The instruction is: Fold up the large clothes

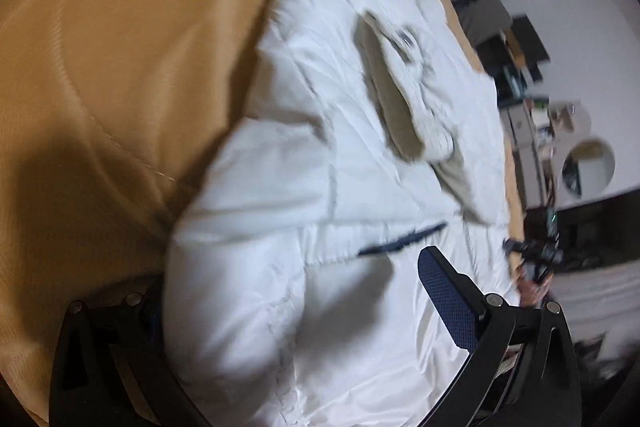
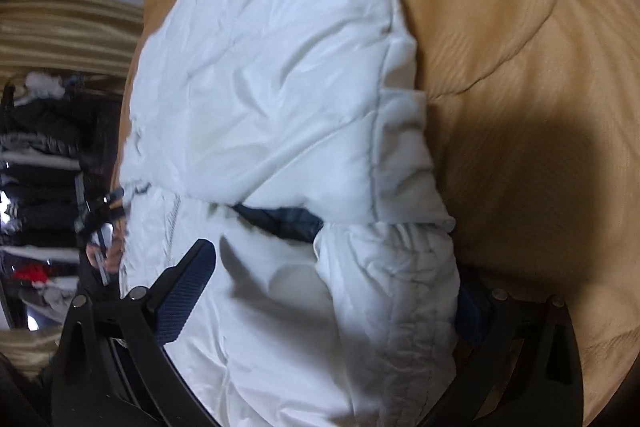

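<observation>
A white puffy jacket [image 1: 320, 155] with navy trim lies on a tan bedspread [image 1: 120, 67]. Its hood and grey lining [image 1: 400, 95] point away. In the left wrist view the left gripper [image 1: 288, 291] has the jacket's padded edge between its wide-set fingers; the right blue pad [image 1: 444, 295] lies on top, the left pad is hidden behind fabric. In the right wrist view the right gripper [image 2: 328, 283] likewise straddles a thick fold of the jacket [image 2: 280, 87], with the left pad [image 2: 184, 299] on top. Each view shows the other gripper far off [image 1: 536, 259], [image 2: 100, 223].
The tan bedspread [image 2: 520, 67] surrounds the jacket. Shelves with clutter and a round mirror [image 1: 588, 167] stand beyond the bed in the left wrist view. A rack of hanging clothes [image 2: 44, 163] and a curtain stand at the left of the right wrist view.
</observation>
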Demonstrator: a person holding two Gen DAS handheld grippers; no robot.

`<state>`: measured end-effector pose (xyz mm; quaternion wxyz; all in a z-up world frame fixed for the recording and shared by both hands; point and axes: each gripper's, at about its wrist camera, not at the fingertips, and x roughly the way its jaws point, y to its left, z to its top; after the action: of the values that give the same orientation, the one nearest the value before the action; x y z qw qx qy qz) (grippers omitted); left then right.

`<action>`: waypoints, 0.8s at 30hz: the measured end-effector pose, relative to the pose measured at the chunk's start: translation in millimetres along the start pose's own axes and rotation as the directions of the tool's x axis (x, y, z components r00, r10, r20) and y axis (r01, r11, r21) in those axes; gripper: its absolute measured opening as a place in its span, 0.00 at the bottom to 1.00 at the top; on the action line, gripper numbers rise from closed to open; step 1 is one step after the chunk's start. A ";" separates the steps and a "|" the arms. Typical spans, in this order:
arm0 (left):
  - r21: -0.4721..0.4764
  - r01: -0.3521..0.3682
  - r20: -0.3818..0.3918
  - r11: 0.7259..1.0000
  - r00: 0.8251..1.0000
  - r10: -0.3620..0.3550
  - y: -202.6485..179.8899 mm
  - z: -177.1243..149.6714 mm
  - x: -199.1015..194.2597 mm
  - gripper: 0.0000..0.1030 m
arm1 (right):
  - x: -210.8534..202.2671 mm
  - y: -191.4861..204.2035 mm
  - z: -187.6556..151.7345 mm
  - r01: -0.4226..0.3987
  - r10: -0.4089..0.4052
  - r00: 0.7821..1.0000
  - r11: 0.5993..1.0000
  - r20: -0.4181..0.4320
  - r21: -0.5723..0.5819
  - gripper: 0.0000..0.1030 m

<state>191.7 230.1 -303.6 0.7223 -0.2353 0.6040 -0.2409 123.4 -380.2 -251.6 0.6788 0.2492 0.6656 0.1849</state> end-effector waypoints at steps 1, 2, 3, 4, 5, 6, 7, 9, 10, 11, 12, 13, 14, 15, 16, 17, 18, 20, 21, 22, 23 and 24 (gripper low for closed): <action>0.015 0.032 -0.016 0.999 0.999 -0.031 -2.9 -5.6 -0.7 1.00 | -1.7 3.0 -3.4 -0.017 0.017 1.000 1.000 -0.008 -0.020 1.00; 0.017 0.060 -0.031 0.998 0.998 -0.059 -4.6 -6.7 2.6 1.00 | -1.7 5.3 -5.7 -0.041 0.040 0.999 0.999 -0.014 -0.026 1.00; 0.014 0.095 -0.044 0.995 0.995 -0.094 -4.7 -12.8 2.0 1.00 | -3.5 6.2 -11.5 -0.075 0.074 0.997 0.997 -0.024 -0.026 1.00; 0.011 0.117 -0.050 0.993 0.992 -0.117 -5.6 -15.8 3.6 1.00 | -5.4 6.8 -18.5 -0.111 0.110 0.993 0.993 -0.038 -0.026 1.00; 0.004 0.141 -0.063 0.990 0.988 -0.140 -5.9 -21.8 4.1 1.00 | -6.0 5.6 -25.4 -0.138 0.137 0.989 0.990 -0.060 -0.026 1.00; -0.006 0.176 -0.081 0.984 0.981 -0.176 -5.9 -29.2 4.2 1.00 | -4.4 7.3 -33.7 -0.159 0.156 0.984 0.987 -0.086 -0.031 0.99; -0.012 0.200 -0.087 0.980 0.976 -0.201 -6.6 -36.3 4.0 1.00 | -3.1 10.6 -42.7 -0.165 0.160 0.982 0.985 -0.105 -0.048 0.99; -0.030 0.220 -0.070 0.975 0.973 -0.222 -7.2 -46.4 2.3 1.00 | -0.3 21.2 -57.5 -0.159 0.146 0.981 0.983 -0.129 -0.096 0.92; -0.047 0.235 -0.060 0.971 0.970 -0.238 -6.7 -49.7 1.3 1.00 | 0.6 27.3 -64.1 -0.151 0.135 0.982 0.982 -0.135 -0.117 0.90; -0.080 0.261 -0.063 0.962 0.962 -0.266 -7.5 -54.0 5.8 1.00 | 0.9 31.8 -67.1 -0.143 0.126 0.983 0.982 -0.133 -0.125 0.83; -0.109 0.271 -0.068 0.956 0.958 -0.279 -7.8 -57.1 8.3 0.99 | 0.3 35.6 -70.0 -0.125 0.109 0.986 0.984 -0.123 -0.130 0.73; -0.111 0.250 -0.061 0.962 0.964 -0.258 -11.7 -58.6 11.1 0.98 | 0.7 37.8 -71.0 -0.107 0.093 0.989 0.986 -0.113 -0.124 0.68; -0.109 0.215 -0.060 0.971 0.973 -0.222 -17.1 -62.1 11.9 0.95 | 1.4 37.9 -71.7 -0.088 0.077 0.992 0.990 -0.104 -0.109 0.48; -0.102 0.153 -0.055 0.983 0.986 -0.159 -22.3 -63.6 12.2 0.88 | 2.5 38.4 -69.9 -0.067 0.059 0.994 0.994 -0.094 -0.085 0.38; -0.089 0.065 -0.050 0.994 0.996 -0.069 -25.2 -69.2 9.0 0.60 | 3.2 39.2 -67.4 -0.043 0.038 0.996 0.997 -0.081 -0.063 0.25; -0.059 -0.037 -0.053 0.998 0.998 0.034 -32.8 -69.4 9.9 0.34 | -1.0 38.9 -68.2 -0.024 0.020 0.998 0.998 -0.060 -0.055 0.17; -0.038 -0.072 -0.053 0.997 0.996 0.070 -39.3 -68.5 9.5 0.32 | -7.6 46.6 -67.3 -0.006 0.004 1.000 0.998 -0.029 -0.068 0.13; 0.008 -0.114 -0.031 0.994 0.993 0.114 -56.7 -64.0 -0.3 0.21 | -22.0 61.4 -67.7 0.038 -0.037 0.999 0.993 0.010 -0.116 0.10; 0.036 -0.133 -0.016 0.990 0.991 0.134 -67.3 -61.0 -5.2 0.20 | -31.4 68.5 -66.4 0.057 -0.053 0.998 0.988 0.031 -0.142 0.09; 0.064 -0.152 0.003 0.986 0.988 0.152 -78.7 -58.5 -11.9 0.19 | -40.2 83.2 -62.5 0.076 -0.068 0.997 0.982 0.047 -0.172 0.09; 0.092 -0.169 0.022 0.981 0.986 0.168 -93.4 -55.5 -19.1 0.18 | -46.0 93.3 -59.0 0.094 -0.083 0.995 0.976 0.061 -0.195 0.09; 0.122 -0.190 0.039 0.974 0.982 0.187 -108.1 -52.1 -26.9 0.17 | -54.0 106.4 -55.1 0.114 -0.100 0.992 0.969 0.073 -0.221 0.09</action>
<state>129.3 161.0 -223.3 0.7633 -0.1346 0.5975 -0.2054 74.6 -320.7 -145.0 0.7316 0.1402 0.6318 0.2142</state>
